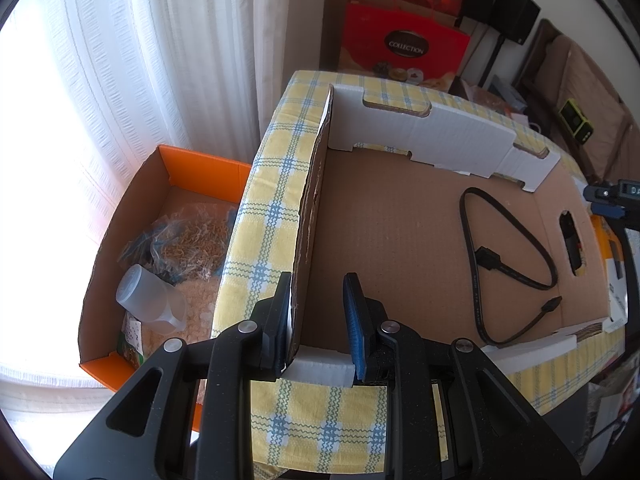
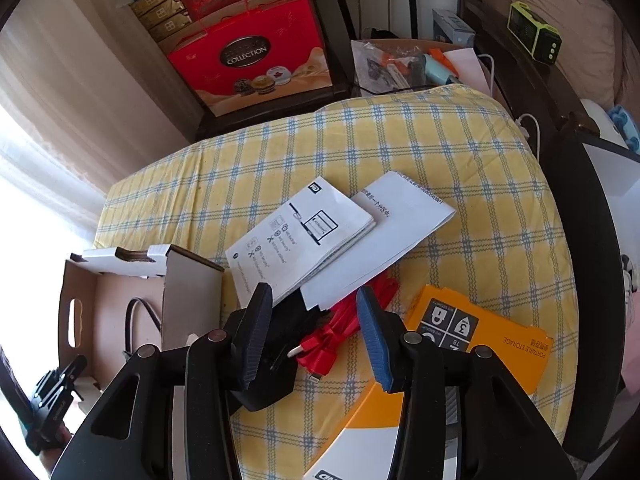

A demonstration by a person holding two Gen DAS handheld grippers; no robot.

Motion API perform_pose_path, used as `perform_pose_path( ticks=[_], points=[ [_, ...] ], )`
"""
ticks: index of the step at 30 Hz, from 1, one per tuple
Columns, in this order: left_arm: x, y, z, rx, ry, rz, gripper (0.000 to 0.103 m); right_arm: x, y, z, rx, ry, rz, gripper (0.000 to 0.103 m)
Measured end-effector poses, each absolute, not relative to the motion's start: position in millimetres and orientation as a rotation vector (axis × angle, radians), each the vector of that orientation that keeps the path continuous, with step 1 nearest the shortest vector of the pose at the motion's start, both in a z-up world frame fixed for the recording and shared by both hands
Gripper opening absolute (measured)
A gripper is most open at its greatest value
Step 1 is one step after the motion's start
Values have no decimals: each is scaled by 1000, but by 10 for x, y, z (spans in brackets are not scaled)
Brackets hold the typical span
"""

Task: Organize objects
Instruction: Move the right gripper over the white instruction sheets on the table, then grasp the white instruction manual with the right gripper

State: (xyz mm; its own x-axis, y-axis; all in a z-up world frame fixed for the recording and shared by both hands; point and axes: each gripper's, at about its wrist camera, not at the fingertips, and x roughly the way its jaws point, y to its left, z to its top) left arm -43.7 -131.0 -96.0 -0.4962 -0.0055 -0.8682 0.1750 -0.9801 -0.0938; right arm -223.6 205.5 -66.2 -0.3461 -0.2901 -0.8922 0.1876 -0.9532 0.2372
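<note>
Left wrist view: the cardboard box [image 1: 400,232] fills the middle of the frame, sitting on the checked yellow cloth [image 1: 272,216], with one black cable [image 1: 500,256] already coiled on its floor at right. The left gripper [image 1: 316,320] at bottom centre is clamped on the box's near left wall, steadying it.

Right wrist view: the same box shows at lower left. A white booklet [image 2: 300,236] and a folded sheet [image 2: 404,224] lie mid-frame, partly over the red cable [image 2: 340,332], with an orange package [image 2: 480,344] at lower right. The right gripper [image 2: 316,332] hangs over the red cable, jaws parted with the bundle between them but not pinched.

Judged from this, the red cable goes next. Best to close on the tied middle of the bundle, clear of the papers and the black adapter [image 2: 280,364] beside it, then lift straight before swinging toward the box.
</note>
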Motion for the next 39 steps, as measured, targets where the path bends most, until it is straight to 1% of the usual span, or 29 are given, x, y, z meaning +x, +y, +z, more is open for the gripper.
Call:
perform_pose_path(
  ticks=[4, 6, 7, 8, 10, 13, 20, 24, 27, 29, 30, 36, 37, 39],
  points=[
    [-440, -1309, -957, 1517, 257, -2615, 22, -2311, 2096, -608, 1557, -160, -2383, 45],
    [-444, -1310, -955, 1518, 258, -2615, 22, -2374, 2088, -572, 1549, -139, -2398, 51],
    [-445, -1309, -956, 1518, 257, -2615, 22, -2416, 2078, -560, 1545, -123, -2401, 57],
    [-445, -1309, -956, 1519, 260, -2615, 22, -2462, 2068, -556, 1539, -106, -2401, 61],
    [-448, -1312, -957, 1518, 267, -2615, 22, -2560, 2050, -576, 1546, -59, -2412, 62],
    [-450, -1315, -957, 1519, 266, -2614, 22, -2682, 2045, -652, 1575, -44, -2399, 62],
    [-456, -1313, -965, 1519, 262, -2612, 22, -2763, 2117, -848, 1633, -156, -2314, 62],
    [-461, -1323, -967, 1519, 260, -2611, 22, -2774, 2049, -877, 1631, -115, -2306, 61],
    [-461, -1321, -967, 1519, 259, -2610, 22, -2788, 1972, -866, 1610, -75, -2317, 56],
    [-461, -1322, -967, 1519, 260, -2610, 22, -2804, 1929, -870, 1609, -86, -2294, 49],
    [-461, -1322, -968, 1519, 261, -2610, 22, -2812, 1908, -874, 1607, -94, -2281, 48],
    [-461, -1321, -975, 1518, 260, -2609, 22, -2866, 1890, -924, 1628, -86, -2278, 46],
    [-461, -1320, -977, 1519, 260, -2608, 22, -2889, 1903, -940, 1635, -96, -2274, 45],
    [-461, -1319, -978, 1520, 262, -2606, 22, -2928, 1927, -958, 1640, -134, -2258, 46]
  ],
)
